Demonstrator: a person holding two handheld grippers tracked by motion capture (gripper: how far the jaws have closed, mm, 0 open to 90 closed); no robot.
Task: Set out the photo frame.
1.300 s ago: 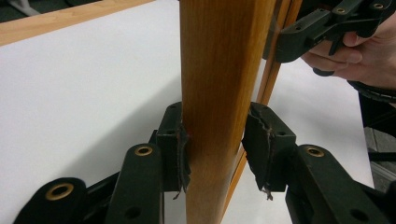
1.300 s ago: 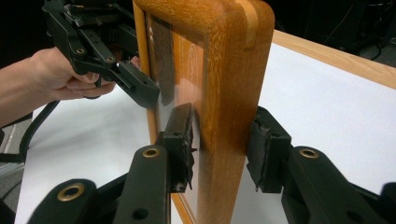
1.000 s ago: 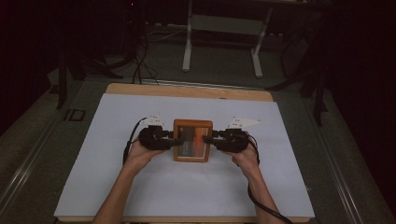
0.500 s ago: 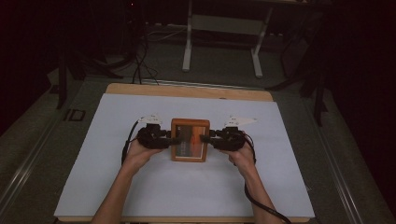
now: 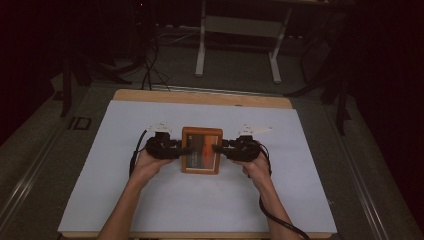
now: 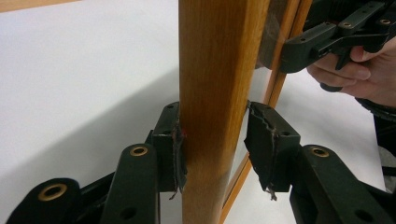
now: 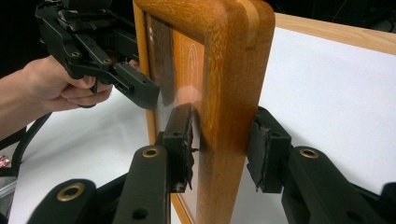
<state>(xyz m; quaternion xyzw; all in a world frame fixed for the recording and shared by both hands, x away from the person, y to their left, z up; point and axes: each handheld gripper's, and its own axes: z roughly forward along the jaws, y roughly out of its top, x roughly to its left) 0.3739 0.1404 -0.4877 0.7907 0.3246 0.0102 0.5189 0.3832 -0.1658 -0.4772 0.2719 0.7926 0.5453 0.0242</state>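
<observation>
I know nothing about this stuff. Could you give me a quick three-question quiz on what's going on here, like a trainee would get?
1. True or false: the wooden frame sits between the left tool and the right tool.
2. What covers the table? A) a white sheet B) a green cloth C) newspaper
3. Fill in: each tool grips one ___ of the frame.
Key: 1 true; 2 A; 3 side.

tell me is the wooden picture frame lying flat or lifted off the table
Cannot tell: the glass-fronted wooden picture frame is clamped between the left tool and right tool, with no clear gap showing.
</observation>
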